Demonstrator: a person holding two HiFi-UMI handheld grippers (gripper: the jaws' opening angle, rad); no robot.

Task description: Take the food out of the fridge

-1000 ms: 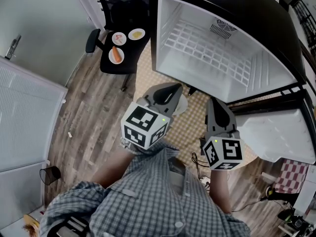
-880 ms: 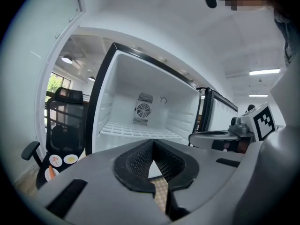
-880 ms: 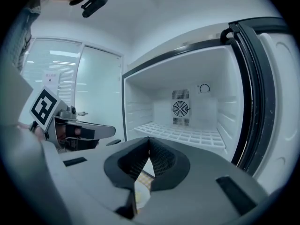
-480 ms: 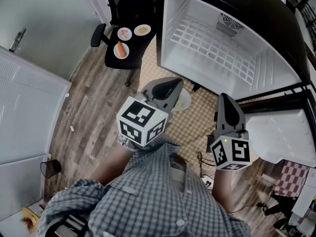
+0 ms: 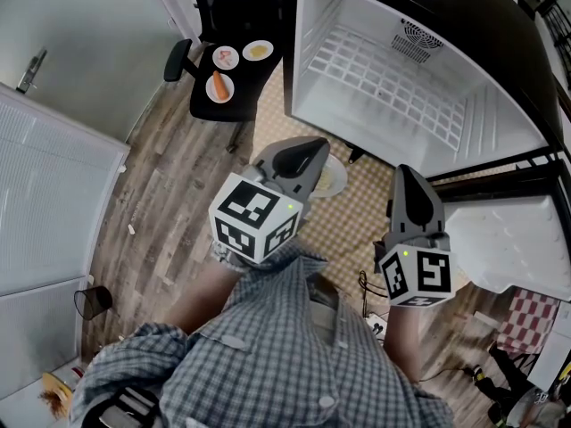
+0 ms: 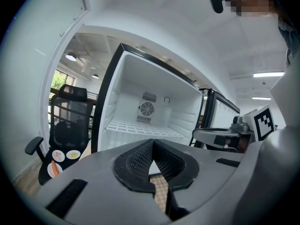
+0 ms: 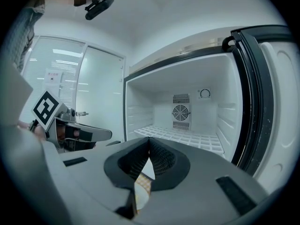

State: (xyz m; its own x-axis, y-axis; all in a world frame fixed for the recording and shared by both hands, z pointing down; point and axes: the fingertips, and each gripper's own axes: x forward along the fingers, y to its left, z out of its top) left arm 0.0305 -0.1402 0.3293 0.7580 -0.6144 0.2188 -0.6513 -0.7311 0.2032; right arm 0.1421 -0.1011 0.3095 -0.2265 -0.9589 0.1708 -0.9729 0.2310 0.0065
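The fridge [image 5: 308, 69] stands open, and its white wire shelf [image 5: 393, 83] holds nothing that I can see. Three small plates sit on a black chair's seat [image 5: 207, 108] to the fridge's left: one with a carrot [image 5: 219, 86], one with pinkish food [image 5: 226, 58] and one with yellow food [image 5: 258, 51]. My left gripper [image 5: 318, 147] and right gripper [image 5: 406, 173] hover side by side before the fridge opening, both shut with nothing in them. Part of a white plate [image 5: 331, 182] shows just past the left gripper, over the checkered mat. In the gripper views the jaw tips meet [image 6: 152, 142] [image 7: 149, 139].
The fridge door [image 5: 508, 239] stands swung out at the right. The checkered mat [image 5: 348, 221] lies before the fridge, with cables [image 5: 364, 285] at its near edge. A glass partition [image 5: 53, 194] runs along the left, and a small black bin [image 5: 89, 303] stands on the wood floor.
A second ago the view and both grippers shifted slightly, so the fridge and chair sit a little differently in frame. Over the last half second nothing visibly moved.
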